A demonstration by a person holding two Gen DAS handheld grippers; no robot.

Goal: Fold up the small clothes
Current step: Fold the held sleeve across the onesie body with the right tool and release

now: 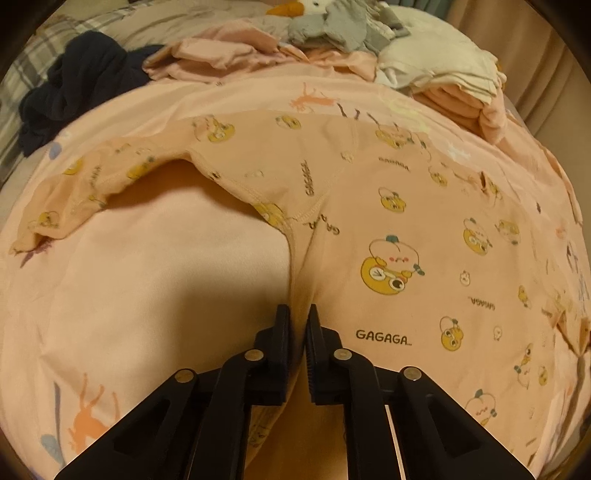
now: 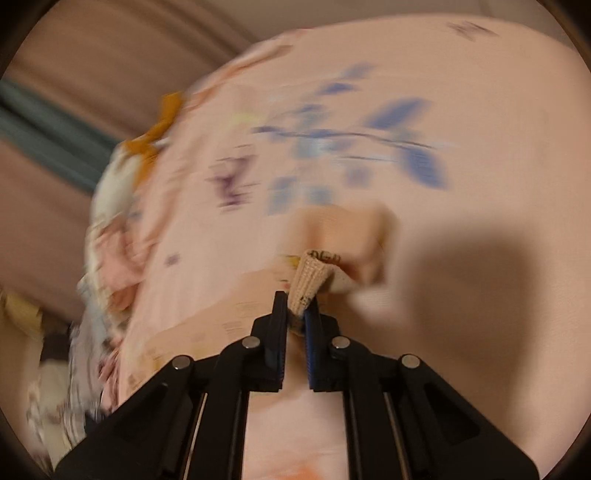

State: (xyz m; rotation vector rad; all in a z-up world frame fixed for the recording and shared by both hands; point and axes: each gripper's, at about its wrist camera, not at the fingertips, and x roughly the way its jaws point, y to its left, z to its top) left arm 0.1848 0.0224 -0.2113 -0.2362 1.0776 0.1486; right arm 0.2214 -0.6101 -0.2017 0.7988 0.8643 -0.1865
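Pink bedsheet [image 1: 147, 295] under printed garment [image 1: 369, 206], sleeve pointing left.

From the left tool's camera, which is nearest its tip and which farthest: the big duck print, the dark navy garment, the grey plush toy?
1. Big duck print on the pink printed garment, just right of the left tool.
2. Dark navy garment, far left.
3. Grey plush toy, at the top, beyond the pink pile.

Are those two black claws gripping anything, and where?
Both pinch the printed pink garment: left gripper its fabric edge, right gripper a ribbed cuff.
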